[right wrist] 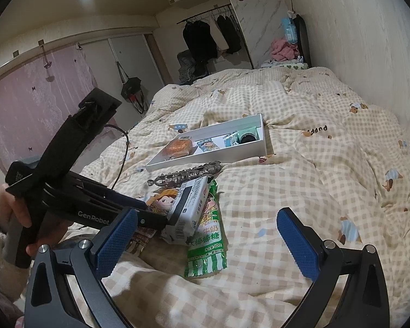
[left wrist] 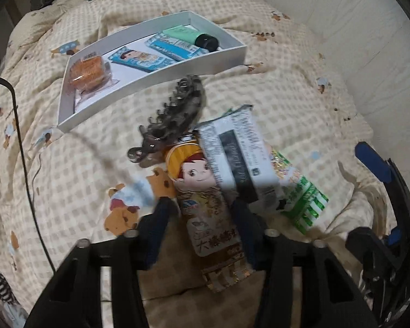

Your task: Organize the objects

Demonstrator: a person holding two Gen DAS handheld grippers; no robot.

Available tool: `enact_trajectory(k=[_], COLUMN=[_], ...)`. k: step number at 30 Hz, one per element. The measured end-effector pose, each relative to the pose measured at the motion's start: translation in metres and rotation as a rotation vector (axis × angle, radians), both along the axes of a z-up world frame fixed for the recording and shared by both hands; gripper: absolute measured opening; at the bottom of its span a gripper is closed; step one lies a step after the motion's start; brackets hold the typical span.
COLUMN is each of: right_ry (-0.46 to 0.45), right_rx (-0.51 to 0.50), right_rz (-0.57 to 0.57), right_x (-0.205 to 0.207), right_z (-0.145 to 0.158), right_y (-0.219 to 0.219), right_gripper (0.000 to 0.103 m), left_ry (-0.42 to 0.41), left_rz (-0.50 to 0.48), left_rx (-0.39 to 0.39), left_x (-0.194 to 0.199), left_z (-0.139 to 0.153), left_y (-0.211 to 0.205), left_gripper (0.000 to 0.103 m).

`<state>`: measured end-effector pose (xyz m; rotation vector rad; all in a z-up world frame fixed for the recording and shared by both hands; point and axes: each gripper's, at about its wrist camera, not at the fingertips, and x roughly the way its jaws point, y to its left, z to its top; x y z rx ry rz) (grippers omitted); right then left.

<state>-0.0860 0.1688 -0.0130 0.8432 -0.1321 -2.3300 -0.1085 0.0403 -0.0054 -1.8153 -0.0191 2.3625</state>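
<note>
Now the left gripper point(left wrist: 202, 213) points down at the pile on the bed point(right wrist: 300, 164); its jaws stand narrow on both sides of the orange candy packet point(left wrist: 207, 205), seemingly pressing it. A grey box point(left wrist: 236, 155) lies across this packet. The right gripper point(right wrist: 207, 243) hovers with jaws wide, empty. The white tray point(right wrist: 261, 136) lies behind.

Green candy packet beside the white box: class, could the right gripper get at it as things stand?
Probably yes. The right gripper is open, and the green candy packet's near end lies uncovered on the quilt; the white box overlaps only its far end.
</note>
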Motion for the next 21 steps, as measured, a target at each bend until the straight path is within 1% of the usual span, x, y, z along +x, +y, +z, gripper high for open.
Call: enact_trajectory(k=[2, 5, 9, 12, 16, 19, 21], right_ry=[0.003, 0.008, 0.006, 0.004, -0.002, -0.005, -0.003], right_rx=[0.008, 0.012, 0.012, 0.011, 0.014, 0.016, 0.017], right_rz=[0.002, 0.0, 0.002, 0.002, 0.004, 0.005, 0.005], right_x=[0.0, 0.001, 0.0, 0.0, 0.0, 0.0, 0.0], right_z=[0.0, 0.0, 0.0, 0.0, 0.0, -0.001, -0.001], right_y=[-0.001, -0.001, -0.001, -0.001, -0.002, -0.003, -0.002], right_gripper=[0.103, 0.103, 0.103, 0.103, 0.103, 0.103, 0.103], left_ry=[0.004, 0.001, 0.003, 0.019, 0.034, 0.061, 0.055], left_rz=[0.002, 0.005, 0.001, 0.005, 0.005, 0.016, 0.022], left_rx=[-0.008, 0.007, 0.045, 0.069, 0.13, 0.117, 0.105], left_x=[0.0, 0.002, 0.007, 0.015, 0.028, 0.037, 0.044], left_z=[0.0, 0.002, 0.009, 0.018, 0.03, 0.036, 0.035], left_y=[0.002, 0.0, -0.009, -0.02, -0.038, -0.053, -0.062], left_gripper=[0.042, 0.039, 0.035, 0.034, 0.034, 0.034, 0.034])
